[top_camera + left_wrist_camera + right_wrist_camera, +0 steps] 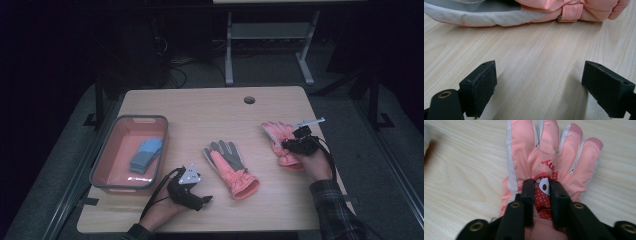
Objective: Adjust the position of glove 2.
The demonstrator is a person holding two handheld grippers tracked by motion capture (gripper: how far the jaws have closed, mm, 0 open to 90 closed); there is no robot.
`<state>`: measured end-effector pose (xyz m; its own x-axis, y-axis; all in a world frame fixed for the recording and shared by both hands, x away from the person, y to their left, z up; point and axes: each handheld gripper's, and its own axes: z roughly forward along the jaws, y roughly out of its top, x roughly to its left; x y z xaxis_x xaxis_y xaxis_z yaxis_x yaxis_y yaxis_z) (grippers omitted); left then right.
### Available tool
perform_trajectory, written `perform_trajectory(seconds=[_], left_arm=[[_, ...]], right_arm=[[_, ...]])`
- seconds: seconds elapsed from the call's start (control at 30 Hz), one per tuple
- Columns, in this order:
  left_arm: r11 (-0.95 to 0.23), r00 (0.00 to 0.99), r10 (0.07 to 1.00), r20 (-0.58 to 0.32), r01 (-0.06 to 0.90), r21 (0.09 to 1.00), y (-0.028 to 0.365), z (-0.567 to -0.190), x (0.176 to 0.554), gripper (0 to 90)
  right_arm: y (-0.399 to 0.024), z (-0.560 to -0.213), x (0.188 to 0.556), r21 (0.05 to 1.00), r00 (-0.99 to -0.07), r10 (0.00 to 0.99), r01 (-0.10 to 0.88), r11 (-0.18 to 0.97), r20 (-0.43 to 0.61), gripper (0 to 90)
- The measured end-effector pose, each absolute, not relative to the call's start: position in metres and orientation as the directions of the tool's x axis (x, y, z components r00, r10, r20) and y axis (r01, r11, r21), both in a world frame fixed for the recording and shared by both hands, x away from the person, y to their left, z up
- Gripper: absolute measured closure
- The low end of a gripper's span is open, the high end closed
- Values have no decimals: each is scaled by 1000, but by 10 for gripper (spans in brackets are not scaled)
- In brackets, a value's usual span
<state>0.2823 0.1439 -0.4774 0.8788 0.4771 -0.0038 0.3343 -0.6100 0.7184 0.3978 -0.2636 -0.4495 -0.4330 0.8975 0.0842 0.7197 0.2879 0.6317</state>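
Over by the desk's (pixel 210 107) right edge you're pinching the pink glove's (pixel 544 157) back fabric with the right gripper (pixel 541 186) for a lift, I'd guess, while your left gripper (pixel 539 82) is idling wide open near the front edge.

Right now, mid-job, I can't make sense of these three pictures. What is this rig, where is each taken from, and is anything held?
No robot here: a person holds a two-jaw gripper in each hand. The high view looks down on the wooden table. The other two come from cameras riding on the grippers, looking along their black jaws.

On the table lie a pink bin holding a blue glove, a pink-and-grey glove in the middle, and a pink glove on the right.

The right gripper pinches a fold of the pink glove's back. The left gripper rests open near the middle glove, holding nothing.
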Motion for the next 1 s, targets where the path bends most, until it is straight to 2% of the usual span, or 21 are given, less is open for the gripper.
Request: perform_trajectory(seconds=[0.07,0.17,1.0], left_arm=[[-611,879,477,-3,334,718,144,-477,282,123],[-610,879,477,-3,334,718,144,-477,282,123],[-611,878,479,-5,337,716,144,-477,282,123]], right_arm=[[-266,-448,396,646,-434,897,710,280,88,822],[-270,-444,394,656,-439,893,703,274,98,849],[-270,-393,367,729,-466,875,643,235,130,856]])
